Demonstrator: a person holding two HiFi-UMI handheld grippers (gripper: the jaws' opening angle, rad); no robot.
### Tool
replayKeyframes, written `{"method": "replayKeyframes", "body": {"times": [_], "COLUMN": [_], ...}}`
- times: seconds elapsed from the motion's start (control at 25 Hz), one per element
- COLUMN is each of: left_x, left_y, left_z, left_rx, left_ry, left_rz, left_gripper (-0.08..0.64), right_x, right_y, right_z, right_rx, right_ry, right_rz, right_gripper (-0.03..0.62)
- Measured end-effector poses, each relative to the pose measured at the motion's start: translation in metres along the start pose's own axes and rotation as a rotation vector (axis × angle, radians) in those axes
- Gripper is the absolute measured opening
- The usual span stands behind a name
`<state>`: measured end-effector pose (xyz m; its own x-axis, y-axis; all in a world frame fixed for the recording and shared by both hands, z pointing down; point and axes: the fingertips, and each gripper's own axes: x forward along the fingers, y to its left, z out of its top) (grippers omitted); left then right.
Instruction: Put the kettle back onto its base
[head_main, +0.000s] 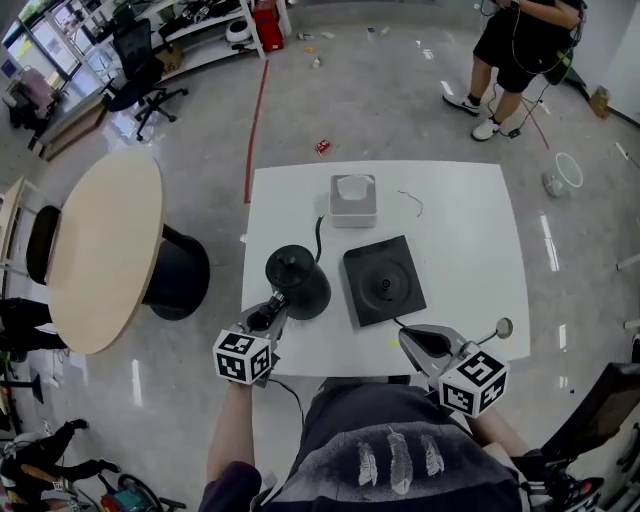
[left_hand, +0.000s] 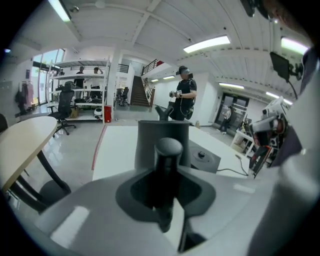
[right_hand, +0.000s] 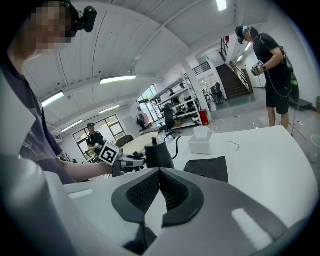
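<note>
Kettle (head_main: 297, 280) just left of base (head_main: 383, 281), handle (left_hand: 167, 167) clamped in left tool (head_main: 273, 308). Stiff, smooth, probably spout-heavy (fill unseen): hold handle firmly, upright. Right tool (head_main: 412, 338) closed, empty.

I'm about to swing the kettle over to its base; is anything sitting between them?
Nothing visible. Only bare table separates the kettle from the base beside it; the white box sits farther back, off that path.

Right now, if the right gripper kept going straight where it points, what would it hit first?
Likely the table just ahead, since the right gripper tilts down. Skimming over it, it would reach the kettle, dead ahead; the base lies slightly right. Depth is unclear.
</note>
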<state>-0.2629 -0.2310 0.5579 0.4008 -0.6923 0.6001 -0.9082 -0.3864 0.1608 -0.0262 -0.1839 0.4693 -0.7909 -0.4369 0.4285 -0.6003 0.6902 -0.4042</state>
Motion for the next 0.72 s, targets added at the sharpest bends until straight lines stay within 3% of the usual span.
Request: {"method": "replayKeyframes", "body": {"times": [0.16,0.52,0.72], "left_x": [-0.008,-0.021,-0.041], "left_y": [-0.001,-0.005,-0.008], "left_z": [0.022,0.042,0.063], "left_rx": [-0.012,0.051,0.035], "left_ry": [-0.062,-0.080,-0.157], "left_rz": [-0.022,-0.006,-0.027], "left_gripper": [0.060,0.055,0.055], "right_x": [-0.003,-0.002,0.000], "right_y": [-0.002,0.001,0.002], "right_z": [0.001,-0.001,-0.002], "right_rx": [0.006,0.003,0.005], "right_ry": [-0.016,-0.021,-0.022], "right_rz": [-0.004,0.012,0.011], "right_gripper": [0.002,0.002,0.002]}}
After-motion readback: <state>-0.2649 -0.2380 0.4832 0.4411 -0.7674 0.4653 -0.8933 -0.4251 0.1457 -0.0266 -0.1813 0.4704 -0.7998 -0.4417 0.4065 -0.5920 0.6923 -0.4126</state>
